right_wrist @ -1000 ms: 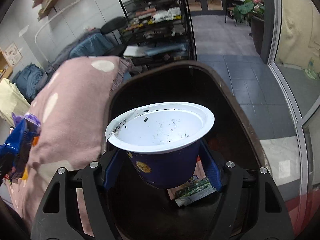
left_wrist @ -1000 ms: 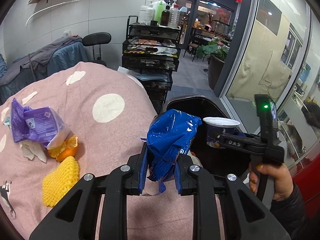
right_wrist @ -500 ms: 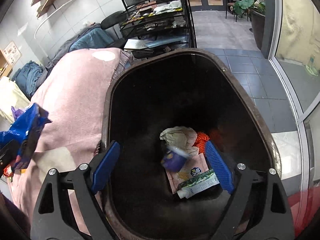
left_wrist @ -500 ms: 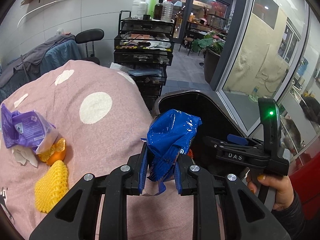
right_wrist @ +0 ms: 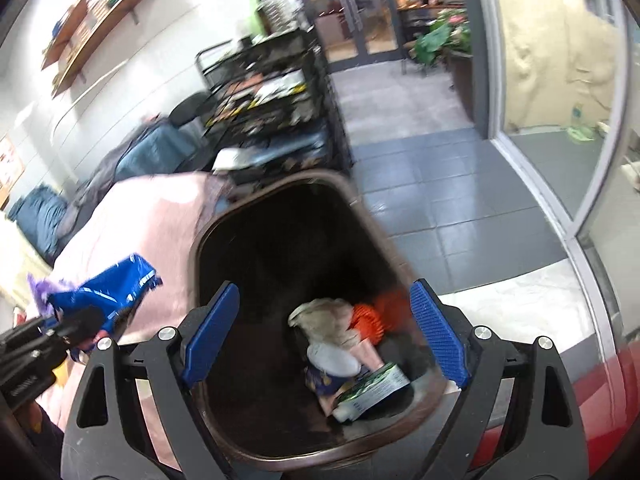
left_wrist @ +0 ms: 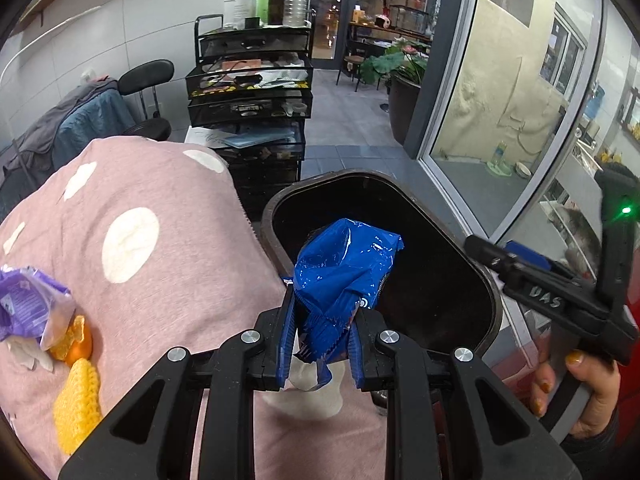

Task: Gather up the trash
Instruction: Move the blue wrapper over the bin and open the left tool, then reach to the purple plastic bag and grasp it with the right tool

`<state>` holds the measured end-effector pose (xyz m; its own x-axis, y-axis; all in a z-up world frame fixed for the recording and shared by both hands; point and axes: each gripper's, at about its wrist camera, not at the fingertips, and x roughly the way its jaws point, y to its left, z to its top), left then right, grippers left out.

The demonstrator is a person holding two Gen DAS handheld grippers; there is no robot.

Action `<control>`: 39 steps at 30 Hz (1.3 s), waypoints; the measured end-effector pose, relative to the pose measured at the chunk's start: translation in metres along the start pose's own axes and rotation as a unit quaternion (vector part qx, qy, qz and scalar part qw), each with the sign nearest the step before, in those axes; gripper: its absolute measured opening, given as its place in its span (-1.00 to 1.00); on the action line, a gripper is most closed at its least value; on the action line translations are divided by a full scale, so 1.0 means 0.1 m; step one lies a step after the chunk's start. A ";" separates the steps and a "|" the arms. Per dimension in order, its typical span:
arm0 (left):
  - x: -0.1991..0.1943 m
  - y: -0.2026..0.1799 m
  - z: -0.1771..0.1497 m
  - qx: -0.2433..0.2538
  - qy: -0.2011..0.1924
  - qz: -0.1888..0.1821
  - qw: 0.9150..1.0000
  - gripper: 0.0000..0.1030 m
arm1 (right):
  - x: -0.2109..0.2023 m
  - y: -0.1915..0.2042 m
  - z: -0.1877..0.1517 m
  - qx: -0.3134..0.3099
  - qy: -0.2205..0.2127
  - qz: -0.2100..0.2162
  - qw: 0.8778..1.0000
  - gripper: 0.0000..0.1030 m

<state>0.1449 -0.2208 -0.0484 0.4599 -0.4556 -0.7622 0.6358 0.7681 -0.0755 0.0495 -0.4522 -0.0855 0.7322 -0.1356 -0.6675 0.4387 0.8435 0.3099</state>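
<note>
Right wrist: cup now lies in bin, fingers spread; left pinches blue wrapper.

We see the trash bin standing on the floor just to the right of the covered desk, touching its edge. In the bin lie a cup, a packet in front of it, and crumpled paper behind it. Our left gripper sits over the desk's right edge with a wrapper pinched between its fingers, the wrapper's top reaching over the bin's rim. Our right gripper hangs over the bin, fingers spread wide apart. On the desk, far left, a bag lies on a fruit peel, with a foam net just in front. Behind the desk stands a tray rack, bottles on top.
</note>
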 end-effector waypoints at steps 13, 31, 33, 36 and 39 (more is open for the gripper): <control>0.47 -0.28 0.11 0.033 0.064 0.011 0.997 -0.52 | -0.05 -0.30 0.10 0.035 -0.008 -0.026 0.999 0.68; 0.35 -0.40 0.09 0.077 0.028 0.052 0.995 0.65 | -0.19 -0.24 0.07 0.033 -0.050 -0.019 0.998 0.81; 0.23 -0.37 0.08 0.074 0.010 0.057 0.996 0.67 | -0.21 -0.21 0.08 0.031 -0.056 -0.014 0.998 0.81; 0.05 -0.33 0.06 0.068 -0.015 0.062 0.996 0.68 | -0.23 -0.16 0.09 0.026 -0.061 -0.008 0.998 0.82; -0.14 -0.29 0.02 0.067 -0.048 0.078 0.994 0.68 | -0.25 -0.07 0.10 0.014 -0.065 0.002 0.998 0.82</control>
<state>0.1210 -0.2378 -0.0346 0.6114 -0.3818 -0.6931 0.6267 0.7684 0.1295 0.0336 -0.4595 -0.0646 0.7942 -0.1995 -0.5739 0.4490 0.8291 0.3331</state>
